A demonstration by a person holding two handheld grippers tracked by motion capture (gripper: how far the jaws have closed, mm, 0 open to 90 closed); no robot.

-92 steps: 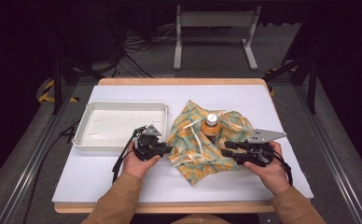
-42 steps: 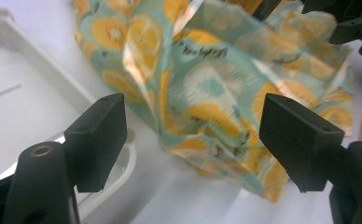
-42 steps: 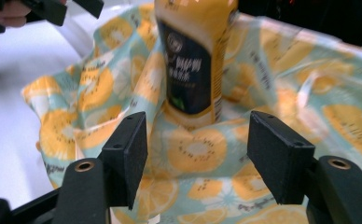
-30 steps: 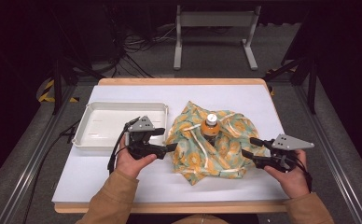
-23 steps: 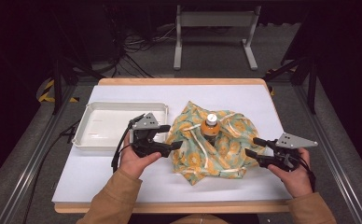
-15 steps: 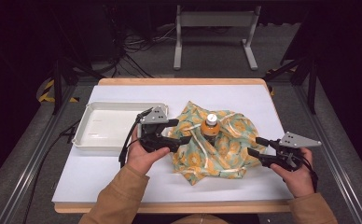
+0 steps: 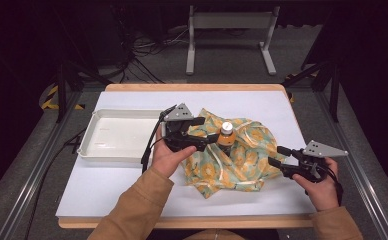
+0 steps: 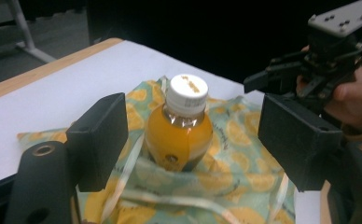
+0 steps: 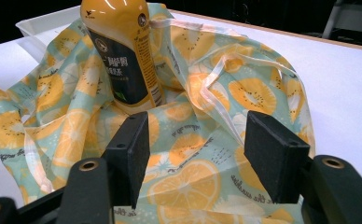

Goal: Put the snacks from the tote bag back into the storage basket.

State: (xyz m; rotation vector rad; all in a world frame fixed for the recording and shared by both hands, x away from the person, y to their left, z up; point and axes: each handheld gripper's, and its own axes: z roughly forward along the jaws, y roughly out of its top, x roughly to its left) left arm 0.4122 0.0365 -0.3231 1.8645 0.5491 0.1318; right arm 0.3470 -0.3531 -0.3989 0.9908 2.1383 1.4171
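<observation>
White covering spreads over the table (image 7: 107, 190), whose wooden edge runs along the near side, with dark floor, cables and a grey metal stand beyond. Nearest, at about five o'clock, the right hand (image 7: 323, 186) holds the right gripper (image 7: 275, 156), its jaws wide apart with nothing between them, tips just at the cloth's right edge; in the right gripper view the cloth (image 9: 188, 140) lies below and past the jaws and the bottle (image 9: 119, 51) stands upright beyond them. At the centre lies the cloth (image 7: 242, 160), crumpled, pale green with orange-slice print and white straps. On it stands the bottle (image 7: 226, 136), orange with a white cap, upright, the cloth bunched round its base. From about nine o'clock of the bottle the left hand (image 7: 168, 156) brings in the left gripper (image 7: 208, 129), jaws wide, their tips reaching either side of the bottle; in the left gripper view the bottle (image 8: 181, 126) stands between the two pads, clear of both. Farther left, at ten o'clock, a white tray (image 7: 89, 145) sits flat on the table, just beside the left gripper.
</observation>
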